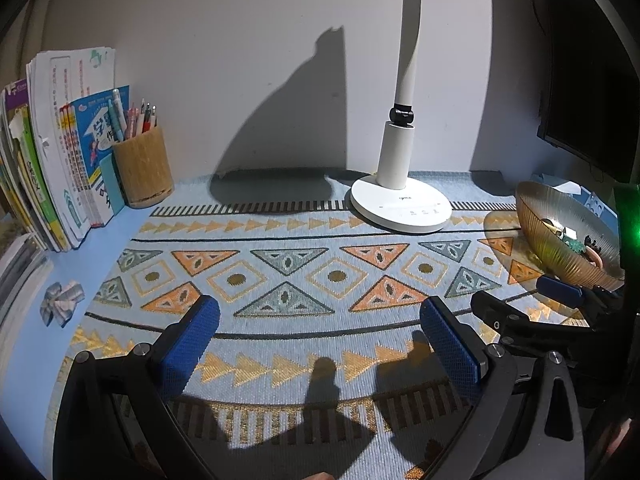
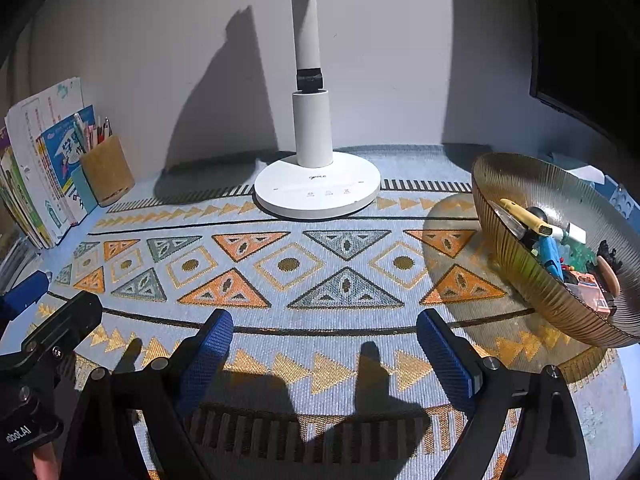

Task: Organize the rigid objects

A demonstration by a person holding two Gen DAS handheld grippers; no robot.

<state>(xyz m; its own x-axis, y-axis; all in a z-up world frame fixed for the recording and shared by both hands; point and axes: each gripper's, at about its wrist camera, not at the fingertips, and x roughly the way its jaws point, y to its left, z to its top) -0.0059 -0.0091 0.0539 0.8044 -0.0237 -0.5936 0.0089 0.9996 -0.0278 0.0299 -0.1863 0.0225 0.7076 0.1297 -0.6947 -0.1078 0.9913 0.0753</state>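
Note:
A ribbed amber glass bowl [image 2: 520, 264] stands at the right of the patterned mat and holds several small items, among them a yellow pen [image 2: 524, 216] and a blue piece [image 2: 550, 256]. It also shows in the left wrist view [image 1: 560, 256]. My right gripper [image 2: 324, 320] is open and empty, low over the mat, left of the bowl. My left gripper [image 1: 320, 312] is open and empty over the mat's middle. A small grey and pink crumpled object [image 1: 62, 302] lies on the blue desk at the left.
A white desk lamp [image 2: 316, 188] stands at the back centre. A wooden pen holder [image 1: 142, 170] and upright books [image 1: 60, 160] stand at the back left. A dark monitor [image 1: 588, 80] is at the right. The other gripper's fingers [image 1: 560, 292] show at the right edge.

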